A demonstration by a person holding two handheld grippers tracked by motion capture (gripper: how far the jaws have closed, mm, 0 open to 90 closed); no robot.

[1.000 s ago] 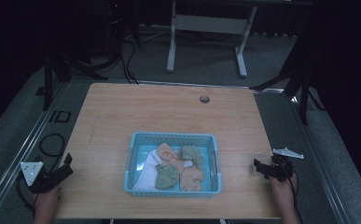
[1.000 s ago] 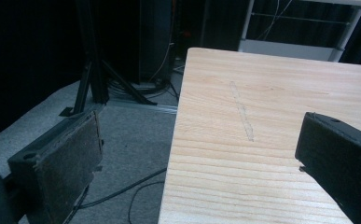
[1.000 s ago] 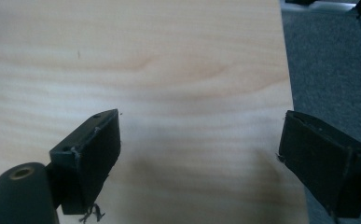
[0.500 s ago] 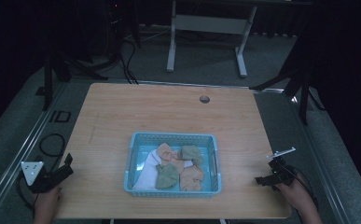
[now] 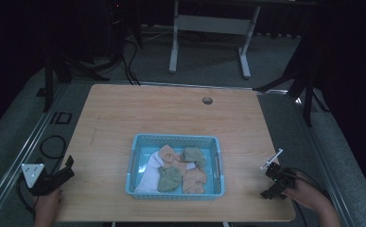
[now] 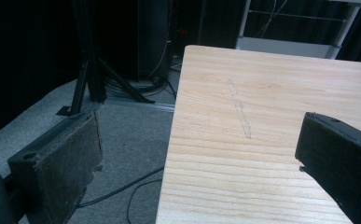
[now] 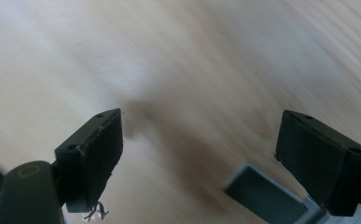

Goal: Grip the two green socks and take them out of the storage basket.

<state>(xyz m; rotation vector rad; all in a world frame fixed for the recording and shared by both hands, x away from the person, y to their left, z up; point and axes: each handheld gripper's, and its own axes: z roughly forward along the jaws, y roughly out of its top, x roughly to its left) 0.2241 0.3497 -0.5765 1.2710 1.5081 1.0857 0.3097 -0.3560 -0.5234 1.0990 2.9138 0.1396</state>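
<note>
One wooden table [image 5: 171, 118] carries one blue basket [image 5: 175, 140] near its front edge, holding a heap of folded cloths [image 5: 177, 166]: one white, about three peach and two green, touching and overlapping. One small round hole [image 5: 207, 100] marks the far side of the tabletop. Two grippers flank the basket, well apart from it: the left gripper [image 6: 197, 154] at the table's front left corner, jaws spread and empty; the right gripper [image 7: 201, 154] low over the wood at the front right, jaws likewise apart, gripping nothing.

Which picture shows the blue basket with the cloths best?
The high view: the whole light blue plastic basket sits mid-table, holding crumpled cloths. The left gripper view looks across bare wooden table; the right gripper view looks down at blurred wood.
</note>
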